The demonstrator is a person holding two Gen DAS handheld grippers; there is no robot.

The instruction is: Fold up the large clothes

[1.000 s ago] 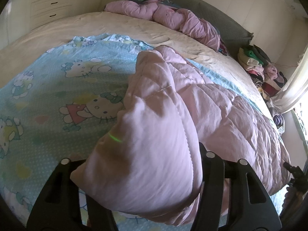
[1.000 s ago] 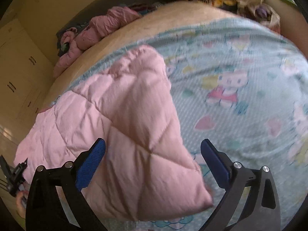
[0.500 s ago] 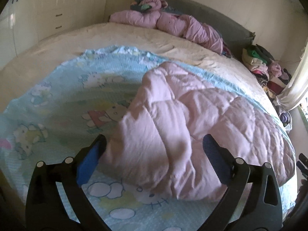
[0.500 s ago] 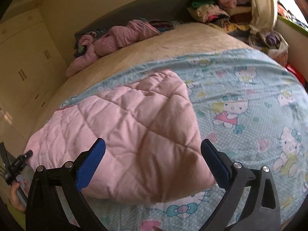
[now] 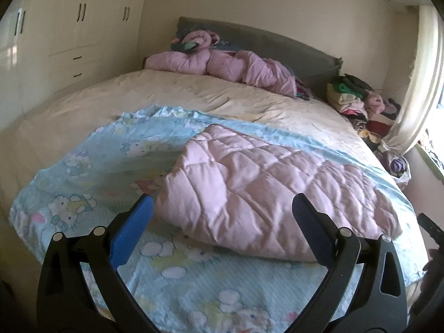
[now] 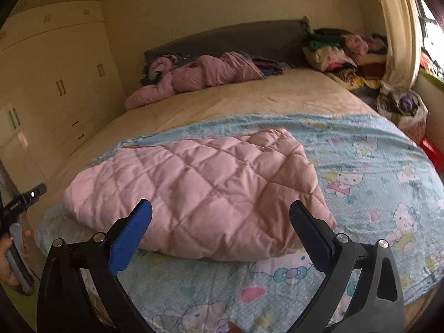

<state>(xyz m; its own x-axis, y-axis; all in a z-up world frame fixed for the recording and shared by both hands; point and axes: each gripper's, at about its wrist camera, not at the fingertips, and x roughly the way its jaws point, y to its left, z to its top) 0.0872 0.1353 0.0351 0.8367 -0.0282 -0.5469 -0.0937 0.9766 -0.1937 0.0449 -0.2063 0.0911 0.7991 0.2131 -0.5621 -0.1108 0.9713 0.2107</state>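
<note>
Bed (image 5: 172, 94): cream sheet, grey headboard behind.
Blanket (image 6: 374, 166): pale blue cartoon-cat print, spread over the bed's near half.
Pink quilted jacket (image 5: 258, 191): lies folded on the blanket — touching neither gripper.
Left gripper (image 5: 222, 227): jaws spread wide, holding nothing.
Right gripper (image 6: 220, 229): jaws apart — empty too.

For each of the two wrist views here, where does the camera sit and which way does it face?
Left wrist: behind the open left claw, above the bed's foot, facing the headboard over the pink quilt; only its fingers show.
Right wrist: behind the open right claw, facing the same way from further right; a hand shows at the left edge.
Shared: quilt, blue sheet, headboard, clothes pile.
</note>
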